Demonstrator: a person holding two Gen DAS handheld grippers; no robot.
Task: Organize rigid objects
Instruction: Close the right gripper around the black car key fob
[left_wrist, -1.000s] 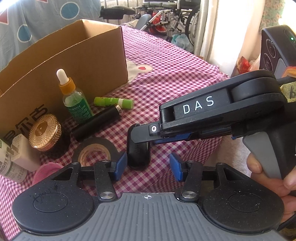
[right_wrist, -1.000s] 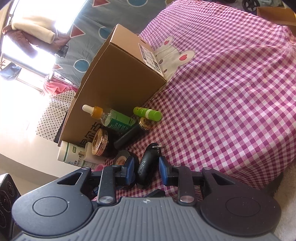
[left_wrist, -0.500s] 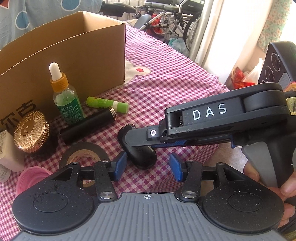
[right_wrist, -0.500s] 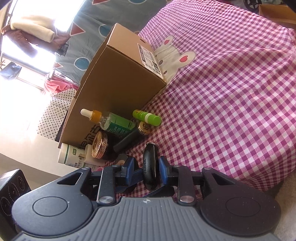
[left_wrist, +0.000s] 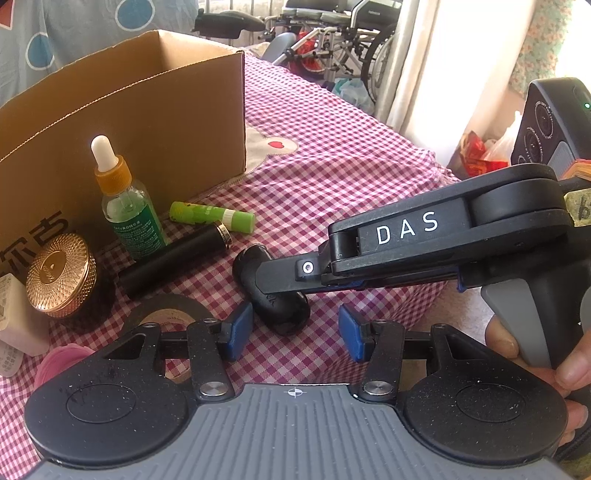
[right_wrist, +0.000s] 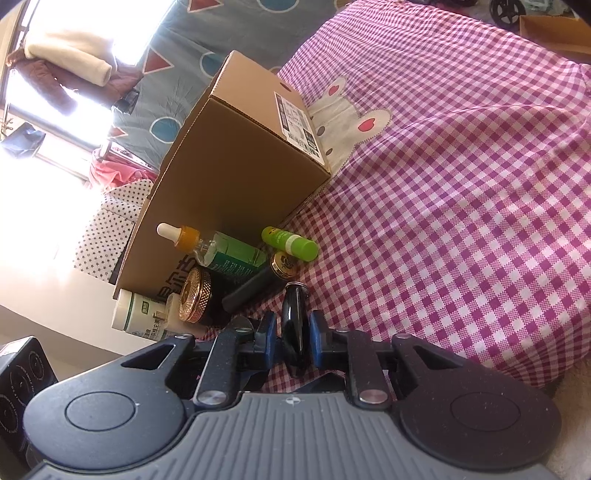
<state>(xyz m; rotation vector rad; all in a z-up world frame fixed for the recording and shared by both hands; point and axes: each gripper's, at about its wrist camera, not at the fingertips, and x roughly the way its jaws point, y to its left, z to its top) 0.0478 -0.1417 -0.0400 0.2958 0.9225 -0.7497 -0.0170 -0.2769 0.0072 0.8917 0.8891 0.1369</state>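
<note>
Right tongs (right_wrist: 291, 338) are clamped on a small black key fob (right_wrist: 294, 325), blue pads pressing its two flat sides so it stands on edge, its metal ring end pointing away; a narrow grip across the slim faces probably suits it better than spanning its width; the fob sits low over the pink checked cloth (right_wrist: 461, 206), beside the black tube (right_wrist: 255, 284) and the green stick (right_wrist: 290, 243); left tongs (left_wrist: 295, 328) stand apart with nothing between them, hovering just behind the fob, seemingly waiting while the other hand works; the dropper bottle (left_wrist: 127, 206), gold-lidded jar (left_wrist: 59, 275), tape roll (left_wrist: 166, 314) and the rest are lined along the open cardboard box (left_wrist: 147, 110), likely staged there because the box is where they go; next, I judge, comes a lift toward that box
</note>
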